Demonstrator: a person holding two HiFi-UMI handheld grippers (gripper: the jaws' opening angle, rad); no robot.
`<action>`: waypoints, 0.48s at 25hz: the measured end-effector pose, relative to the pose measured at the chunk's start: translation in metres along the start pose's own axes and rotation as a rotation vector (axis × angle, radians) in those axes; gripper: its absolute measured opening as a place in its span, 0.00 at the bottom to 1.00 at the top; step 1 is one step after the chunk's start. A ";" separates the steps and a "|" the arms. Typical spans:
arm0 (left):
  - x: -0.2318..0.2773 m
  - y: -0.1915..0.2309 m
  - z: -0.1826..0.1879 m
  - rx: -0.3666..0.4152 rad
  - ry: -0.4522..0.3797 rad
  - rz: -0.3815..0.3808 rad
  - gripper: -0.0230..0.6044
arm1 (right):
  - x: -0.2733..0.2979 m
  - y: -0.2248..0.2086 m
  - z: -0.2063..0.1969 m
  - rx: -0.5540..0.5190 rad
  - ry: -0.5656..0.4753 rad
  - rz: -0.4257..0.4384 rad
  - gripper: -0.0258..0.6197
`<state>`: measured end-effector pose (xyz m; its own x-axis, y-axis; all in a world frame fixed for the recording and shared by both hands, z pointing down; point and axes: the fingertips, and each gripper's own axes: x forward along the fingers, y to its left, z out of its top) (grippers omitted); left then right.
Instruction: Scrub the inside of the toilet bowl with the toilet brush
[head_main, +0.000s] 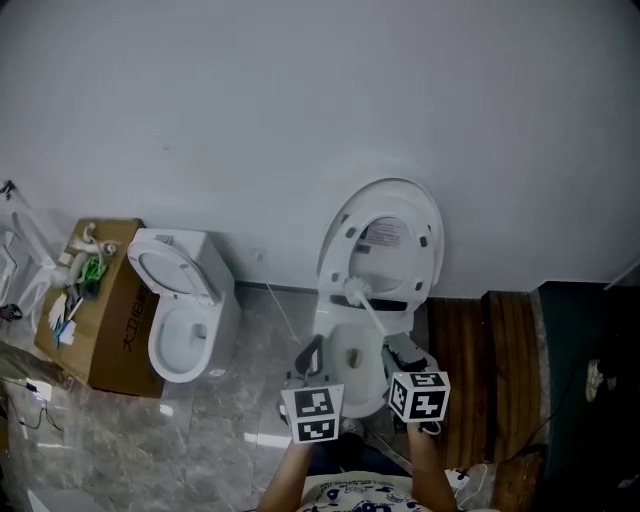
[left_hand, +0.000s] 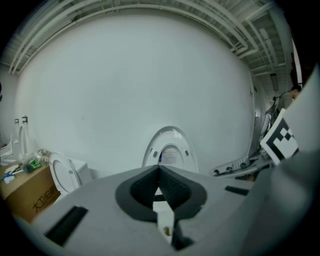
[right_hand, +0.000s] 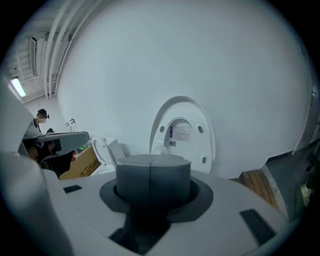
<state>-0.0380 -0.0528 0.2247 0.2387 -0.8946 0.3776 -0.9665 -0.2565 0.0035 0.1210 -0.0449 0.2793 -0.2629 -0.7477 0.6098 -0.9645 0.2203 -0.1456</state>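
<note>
A white toilet (head_main: 352, 372) stands in the middle of the head view with its lid (head_main: 385, 235) raised against the wall. The toilet brush (head_main: 356, 291) has a white head at the back of the seat, and its handle slants down toward my right gripper (head_main: 396, 350). That gripper's pads (right_hand: 135, 182) are pressed together, with the brush head (right_hand: 159, 147) just above them and the handle hidden. My left gripper (head_main: 308, 352) hangs at the bowl's left side. Its fingertips (left_hand: 150, 180) meet, and I see nothing between them. The lid (left_hand: 170, 152) shows ahead of it.
A second white toilet (head_main: 185, 320) with its seat up stands to the left, beside a cardboard box (head_main: 112, 315) topped with small items. Wooden boards (head_main: 495, 370) and a dark cabinet (head_main: 590, 370) lie to the right. A person (right_hand: 37, 131) stands far left in the right gripper view.
</note>
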 end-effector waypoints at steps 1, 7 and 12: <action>-0.003 0.001 0.006 0.004 -0.013 0.005 0.04 | -0.004 0.001 0.008 -0.005 -0.019 0.002 0.29; -0.019 0.006 0.040 0.021 -0.085 0.033 0.04 | -0.028 0.005 0.045 -0.026 -0.117 0.018 0.29; -0.027 0.006 0.059 0.028 -0.123 0.042 0.04 | -0.045 0.005 0.068 -0.038 -0.183 0.014 0.29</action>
<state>-0.0451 -0.0518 0.1601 0.2096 -0.9424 0.2606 -0.9733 -0.2266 -0.0369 0.1265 -0.0531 0.1979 -0.2801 -0.8450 0.4556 -0.9599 0.2528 -0.1213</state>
